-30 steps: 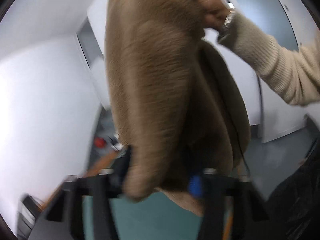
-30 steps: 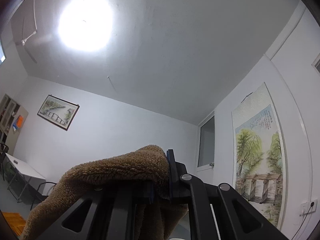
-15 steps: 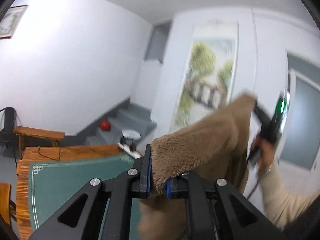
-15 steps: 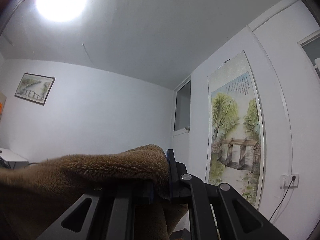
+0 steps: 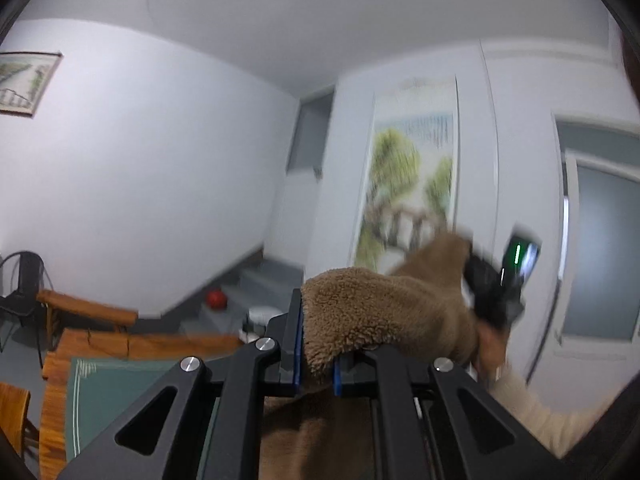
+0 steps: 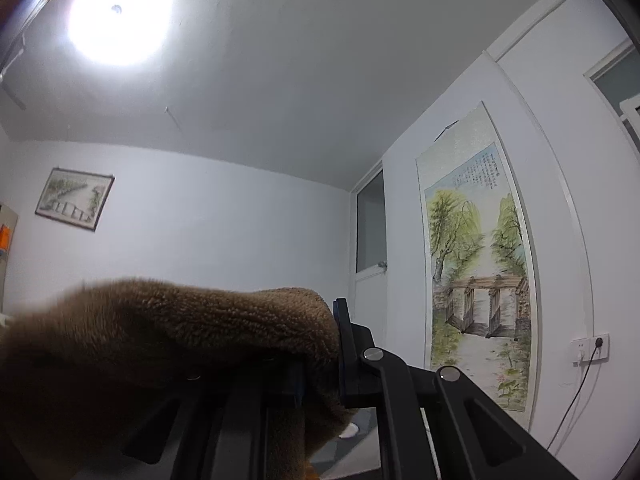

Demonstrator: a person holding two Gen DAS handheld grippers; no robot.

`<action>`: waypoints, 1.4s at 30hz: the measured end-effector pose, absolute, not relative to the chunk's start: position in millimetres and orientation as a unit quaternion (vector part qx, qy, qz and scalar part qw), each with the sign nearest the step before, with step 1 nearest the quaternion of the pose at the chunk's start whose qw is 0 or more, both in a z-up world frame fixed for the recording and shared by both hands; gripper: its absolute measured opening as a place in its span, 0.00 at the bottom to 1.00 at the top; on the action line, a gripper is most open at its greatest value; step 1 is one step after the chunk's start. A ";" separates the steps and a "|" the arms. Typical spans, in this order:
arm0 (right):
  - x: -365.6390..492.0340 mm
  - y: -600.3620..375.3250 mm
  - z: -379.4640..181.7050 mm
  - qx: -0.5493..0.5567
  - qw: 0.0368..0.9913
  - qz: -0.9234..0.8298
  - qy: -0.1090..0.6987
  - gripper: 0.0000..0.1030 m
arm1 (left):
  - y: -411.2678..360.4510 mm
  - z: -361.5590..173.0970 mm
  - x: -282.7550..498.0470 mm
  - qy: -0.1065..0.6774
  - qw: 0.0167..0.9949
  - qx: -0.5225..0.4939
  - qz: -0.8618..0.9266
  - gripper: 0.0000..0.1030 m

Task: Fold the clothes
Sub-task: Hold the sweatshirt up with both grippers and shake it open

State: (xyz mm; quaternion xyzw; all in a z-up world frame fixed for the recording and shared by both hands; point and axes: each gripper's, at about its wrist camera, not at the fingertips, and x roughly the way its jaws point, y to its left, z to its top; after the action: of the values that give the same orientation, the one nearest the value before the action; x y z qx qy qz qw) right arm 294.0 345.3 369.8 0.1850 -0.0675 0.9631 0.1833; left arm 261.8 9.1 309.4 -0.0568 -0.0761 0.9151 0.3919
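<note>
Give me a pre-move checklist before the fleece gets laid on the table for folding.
1. Left tool clamped on the fleece: ok, fabric is pinched between its pads.
2. Right tool clamped on the fleece: ok, pile bunches between its fingers.
3. Fleece stretched between the two tools: ok, the left view shows it running across to the right tool.
4. Fleece clear of the table: cannot tell, its lower part hangs out of sight.
5. Green mat free for laying down: cannot tell, only its left part shows.
6. Left view sharp enough to judge: not ok, blurred.
</note>
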 end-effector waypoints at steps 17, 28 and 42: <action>321.3 279.3 449.0 0.304 0.172 0.929 -0.125 0.10 | 130.9 207.3 254.3 -0.056 0.536 -0.191 0.820 0.84; 338.4 310.7 441.6 0.278 0.224 0.927 -0.114 0.10 | 99.5 222.0 215.5 -0.096 0.475 -0.213 0.849 0.13; 331.6 364.5 372.7 0.181 0.230 0.952 -0.085 0.10 | -38.5 363.9 260.6 -0.139 0.299 0.016 0.944 0.12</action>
State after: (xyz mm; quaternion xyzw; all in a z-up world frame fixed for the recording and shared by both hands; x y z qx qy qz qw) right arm 331.6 364.5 372.7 0.1808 -0.0853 0.9523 0.2305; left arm 260.6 -38.5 363.9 0.0155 -0.1388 0.9440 0.2990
